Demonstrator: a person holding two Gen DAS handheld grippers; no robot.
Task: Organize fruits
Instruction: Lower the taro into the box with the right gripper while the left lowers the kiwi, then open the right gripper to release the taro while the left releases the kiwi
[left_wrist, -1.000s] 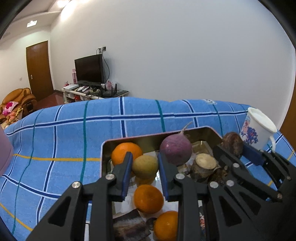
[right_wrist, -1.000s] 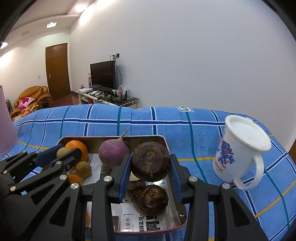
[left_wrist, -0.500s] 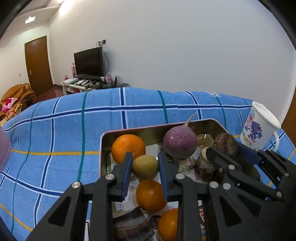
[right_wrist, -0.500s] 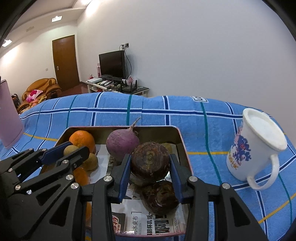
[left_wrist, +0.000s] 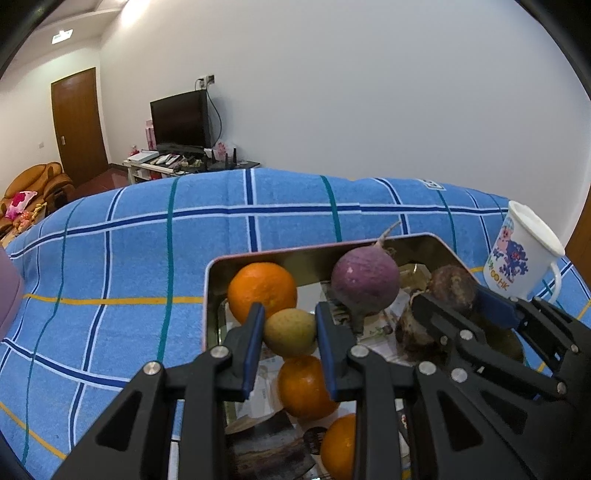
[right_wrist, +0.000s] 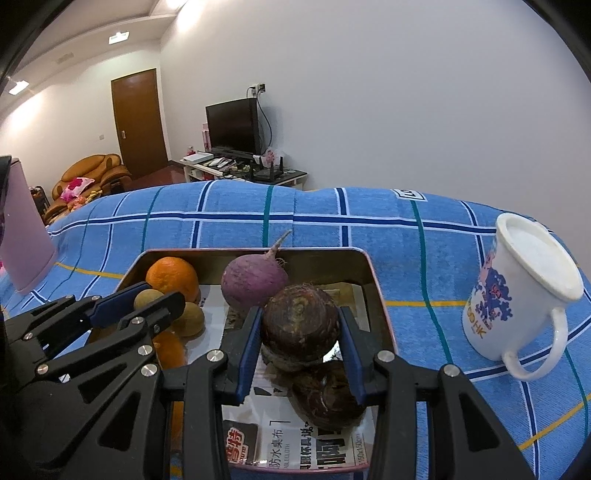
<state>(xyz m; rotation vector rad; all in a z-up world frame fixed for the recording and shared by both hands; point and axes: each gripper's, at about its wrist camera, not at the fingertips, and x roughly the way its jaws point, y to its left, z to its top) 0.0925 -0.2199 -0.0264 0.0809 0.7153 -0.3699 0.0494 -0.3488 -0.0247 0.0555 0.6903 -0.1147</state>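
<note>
A metal tray (left_wrist: 258, 254) (right_wrist: 376, 291) lined with printed paper rests on the blue checked cloth. My left gripper (left_wrist: 290, 332) is shut on a small yellow-green fruit (left_wrist: 290, 332) (right_wrist: 147, 298) above the tray's left side. My right gripper (right_wrist: 301, 328) is shut on a dark brown taro (right_wrist: 301, 328) (left_wrist: 452, 286) over the tray's right side. Inside lie an orange (left_wrist: 260, 290) (right_wrist: 171, 277) at the back left, a purple radish (left_wrist: 365, 282) (right_wrist: 255, 282), two more oranges (left_wrist: 304, 386) near the front, another small brown fruit (right_wrist: 190, 319) and a second taro (right_wrist: 325, 397).
A white printed mug (right_wrist: 517, 295) (left_wrist: 517, 258) stands tilted on the cloth right of the tray. A pink object (right_wrist: 22, 247) sits at the far left. Beyond the cloth are a TV stand (left_wrist: 184, 162), a door and a sofa.
Both views tipped slightly, so the tray and fruits shift a little in frame. Both grippers keep their grips on the small fruit and the taro.
</note>
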